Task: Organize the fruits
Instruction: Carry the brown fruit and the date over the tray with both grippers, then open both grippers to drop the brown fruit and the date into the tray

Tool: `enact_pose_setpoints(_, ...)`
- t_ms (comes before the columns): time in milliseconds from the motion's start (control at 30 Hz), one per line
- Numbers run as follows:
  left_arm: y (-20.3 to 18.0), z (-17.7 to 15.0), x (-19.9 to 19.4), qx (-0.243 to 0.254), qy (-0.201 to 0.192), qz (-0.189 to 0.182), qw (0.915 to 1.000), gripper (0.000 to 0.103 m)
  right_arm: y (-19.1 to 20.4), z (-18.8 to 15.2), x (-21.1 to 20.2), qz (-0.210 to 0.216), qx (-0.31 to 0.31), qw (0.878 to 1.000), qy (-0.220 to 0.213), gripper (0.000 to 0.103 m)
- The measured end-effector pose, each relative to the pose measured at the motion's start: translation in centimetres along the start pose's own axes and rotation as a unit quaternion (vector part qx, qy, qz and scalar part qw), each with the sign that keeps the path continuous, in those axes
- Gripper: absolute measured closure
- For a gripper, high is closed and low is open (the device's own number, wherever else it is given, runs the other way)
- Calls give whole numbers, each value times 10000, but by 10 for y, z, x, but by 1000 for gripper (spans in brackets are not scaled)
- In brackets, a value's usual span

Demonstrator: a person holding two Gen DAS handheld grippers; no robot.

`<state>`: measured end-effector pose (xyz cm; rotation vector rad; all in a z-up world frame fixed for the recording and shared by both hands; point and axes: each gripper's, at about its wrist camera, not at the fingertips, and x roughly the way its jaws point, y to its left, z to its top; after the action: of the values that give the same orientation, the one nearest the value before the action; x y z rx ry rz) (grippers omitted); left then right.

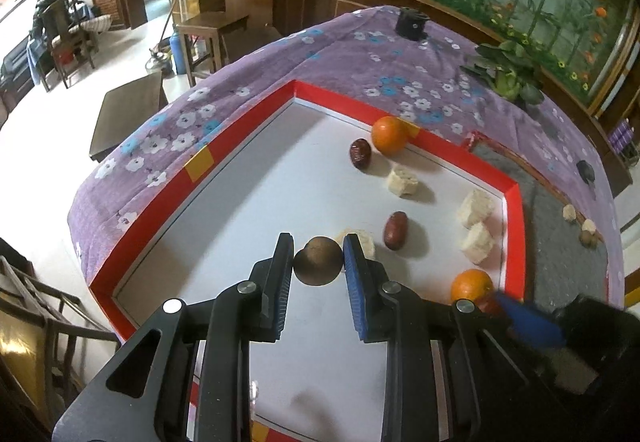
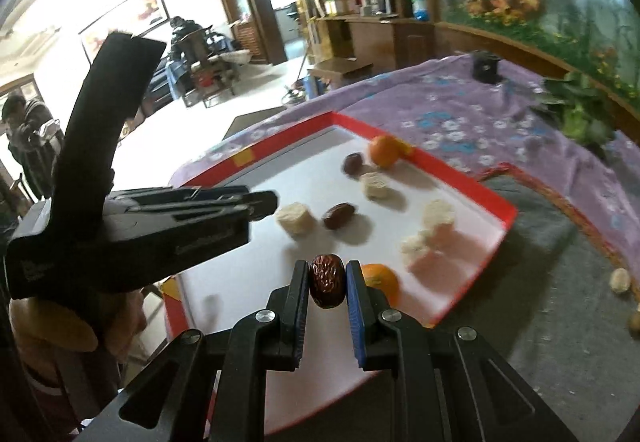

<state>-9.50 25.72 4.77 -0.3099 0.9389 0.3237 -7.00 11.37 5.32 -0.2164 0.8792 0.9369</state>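
Observation:
A red-rimmed white tray (image 1: 256, 130) lies on the purple flowered cloth. My left gripper (image 1: 319, 260) is shut on a round brown fruit (image 1: 319, 261) above the tray floor. My right gripper (image 2: 327, 284) is shut on a wrinkled red date (image 2: 327, 286) over the tray's near edge (image 2: 472, 290). In the tray lie two oranges (image 1: 389, 135) (image 1: 472, 285), two red dates (image 1: 361, 155) (image 1: 396, 230) and several pale banana chunks (image 1: 403, 181). The left gripper's body (image 2: 132, 226) shows at left in the right wrist view.
A grey mat (image 1: 560, 242) right of the tray holds a few small fruits (image 1: 588, 232). A leafy green vegetable (image 1: 508, 74) and a small black object (image 1: 412, 23) sit on the cloth farther back. Wooden chairs and tables stand beyond the table's left edge.

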Motion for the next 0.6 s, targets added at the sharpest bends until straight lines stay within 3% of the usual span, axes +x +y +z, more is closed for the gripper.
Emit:
enact_pose_setpoints(267,1,0,13,-134,230,-48,9996,77,4,-10,25,37,-80,9995,312,86)
enact_pose_setpoints(400,0,0,21,-224,290,-154,9992,49,-1,-17,28,-24,-41,9993,359,86)
enact_pose_setpoints(533,-2,2,17,-246,264,-170,9992,48,1,-20,17,29,-63,9998,212,65)
enact_pose_setpoints(600,-3,4,14,-258,240,-184,9992,48,1,-21,8,54,-59,9999,114,65)
